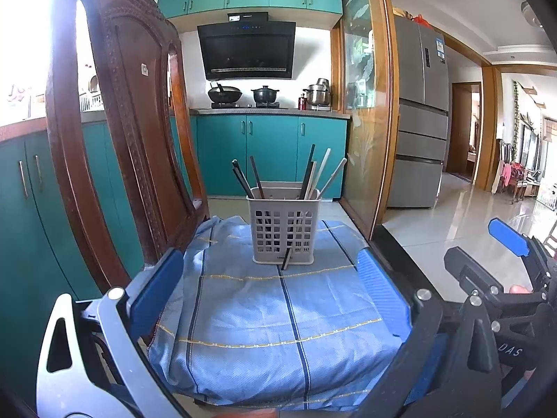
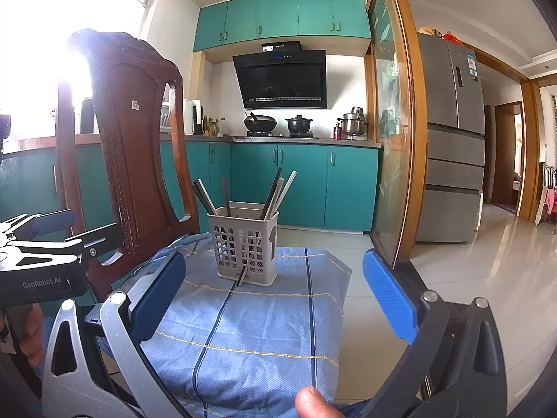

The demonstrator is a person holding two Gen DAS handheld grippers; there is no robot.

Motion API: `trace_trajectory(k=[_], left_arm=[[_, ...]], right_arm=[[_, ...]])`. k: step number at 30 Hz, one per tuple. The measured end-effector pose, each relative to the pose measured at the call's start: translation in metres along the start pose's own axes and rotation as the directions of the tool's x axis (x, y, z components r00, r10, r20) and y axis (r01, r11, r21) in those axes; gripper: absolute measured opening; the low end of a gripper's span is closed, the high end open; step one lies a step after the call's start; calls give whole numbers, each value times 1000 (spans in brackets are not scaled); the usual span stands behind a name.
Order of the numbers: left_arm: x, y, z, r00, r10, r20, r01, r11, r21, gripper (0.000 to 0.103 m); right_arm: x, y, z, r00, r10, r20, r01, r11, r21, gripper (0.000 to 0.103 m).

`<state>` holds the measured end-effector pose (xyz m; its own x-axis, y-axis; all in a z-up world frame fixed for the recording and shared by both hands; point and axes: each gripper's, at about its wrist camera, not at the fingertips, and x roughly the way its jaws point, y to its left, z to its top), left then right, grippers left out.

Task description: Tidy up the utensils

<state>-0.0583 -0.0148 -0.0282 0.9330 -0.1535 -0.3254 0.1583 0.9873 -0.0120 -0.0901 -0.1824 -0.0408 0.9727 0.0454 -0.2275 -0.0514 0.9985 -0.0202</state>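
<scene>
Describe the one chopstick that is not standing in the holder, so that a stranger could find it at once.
Start at the blue checked cloth beside the carved wooden chair, and find the grey slotted holder standing on it. The stray chopstick is the short dark stick leaning against the holder's front wall, low end on the cloth. Every other chopstick stands inside, poking above the rim.

"GenRobot.AI" on left tongs [image 2: 45, 230] body; "DAS" on right tongs [image 1: 515, 240] body; rest unreadable.
</scene>
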Motion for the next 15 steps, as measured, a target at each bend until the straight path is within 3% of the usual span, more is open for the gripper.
trace_trajectory(k=[15], left_arm=[[12, -1, -6, 1000, -6, -18, 6, 1000, -6, 99]], right_arm=[[23, 2, -7, 999, -11, -52, 11, 1000, -10, 100]])
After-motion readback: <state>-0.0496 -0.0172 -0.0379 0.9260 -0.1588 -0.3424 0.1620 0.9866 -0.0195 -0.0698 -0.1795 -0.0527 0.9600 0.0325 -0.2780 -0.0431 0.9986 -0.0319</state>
